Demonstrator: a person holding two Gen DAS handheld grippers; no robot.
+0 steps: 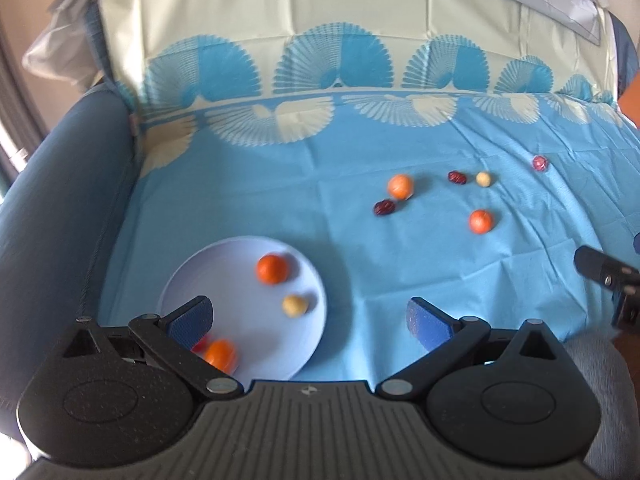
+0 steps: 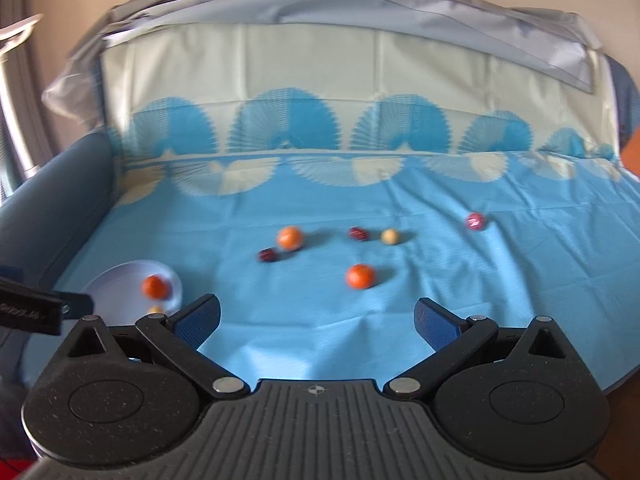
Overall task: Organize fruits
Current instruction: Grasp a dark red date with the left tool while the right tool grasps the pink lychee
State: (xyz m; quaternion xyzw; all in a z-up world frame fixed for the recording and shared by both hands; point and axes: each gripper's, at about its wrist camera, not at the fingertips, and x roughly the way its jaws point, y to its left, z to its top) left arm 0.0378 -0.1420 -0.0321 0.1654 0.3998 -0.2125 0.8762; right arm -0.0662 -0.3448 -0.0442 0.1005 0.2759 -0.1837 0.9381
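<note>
A pale plate [image 1: 192, 280] lies on the blue cloth at the near left. It holds an orange [image 1: 272, 268], a small tan fruit [image 1: 295, 305], a second orange [image 1: 220, 354] and a bit of something red behind my left finger. My left gripper [image 1: 310, 318] hangs open over the plate's right rim, with nothing between its fingers. Loose on the cloth lie two oranges [image 2: 290, 237] [image 2: 360, 276], two dark red dates [image 2: 267, 255] [image 2: 358, 233], a tan fruit [image 2: 390, 236] and a pink fruit [image 2: 475, 221]. My right gripper [image 2: 318, 320] is open and empty, short of the nearest orange.
A blue and cream patterned cloth [image 1: 360, 280] covers a sofa seat and backrest. The grey-blue armrest [image 1: 60, 184] rises at the left. The other gripper's body [image 1: 608, 276] shows at the right edge of the left wrist view. An orange-brown surface [image 2: 634, 152] stands at the far right.
</note>
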